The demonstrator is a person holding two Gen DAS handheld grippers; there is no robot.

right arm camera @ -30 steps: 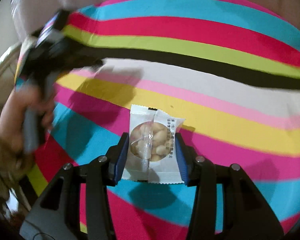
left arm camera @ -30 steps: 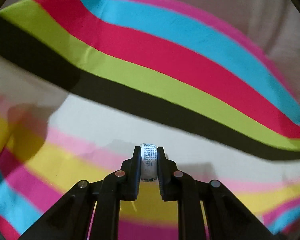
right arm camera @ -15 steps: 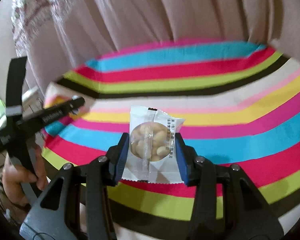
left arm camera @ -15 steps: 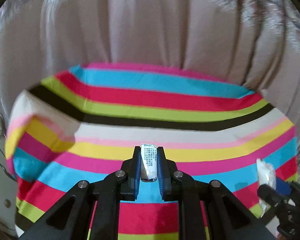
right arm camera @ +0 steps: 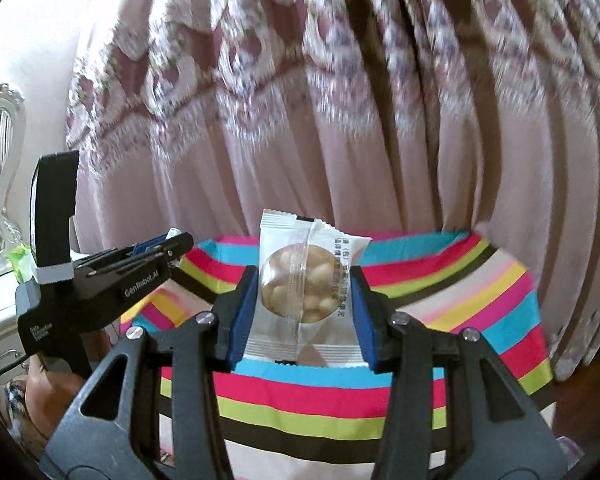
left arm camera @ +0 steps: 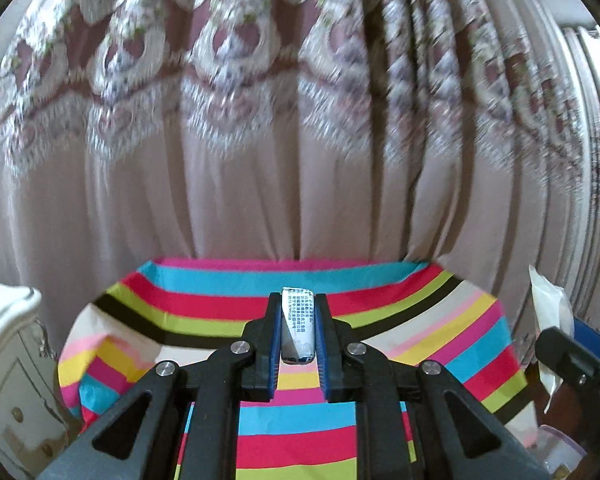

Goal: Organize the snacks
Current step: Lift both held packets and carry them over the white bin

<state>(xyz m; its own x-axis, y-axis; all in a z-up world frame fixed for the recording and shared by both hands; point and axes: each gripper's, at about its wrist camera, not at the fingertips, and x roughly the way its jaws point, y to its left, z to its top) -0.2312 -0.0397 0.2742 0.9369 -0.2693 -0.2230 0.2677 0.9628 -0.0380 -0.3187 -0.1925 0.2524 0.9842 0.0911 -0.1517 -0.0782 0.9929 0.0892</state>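
Note:
My left gripper (left arm camera: 297, 312) is shut on a small white snack packet (left arm camera: 297, 326) with blue print, held edge-on, high above the striped cloth (left arm camera: 236, 308). My right gripper (right arm camera: 303, 292) is shut on a white peanut packet (right arm camera: 300, 292) with a clear round window, also raised above the striped cloth (right arm camera: 480, 300). The left gripper also shows at the left of the right wrist view (right arm camera: 112, 276). The right gripper and its packet show at the right edge of the left wrist view (left arm camera: 556, 344).
A pink patterned curtain (left arm camera: 284, 140) hangs behind the striped table. A white cabinet (left arm camera: 4, 344) stands at the left. A clear container (left arm camera: 556, 452) sits at the lower right.
Both grippers have risen and tilted up from the cloth, each still holding its packet. The curtain now fills the upper view and the table looks smaller.

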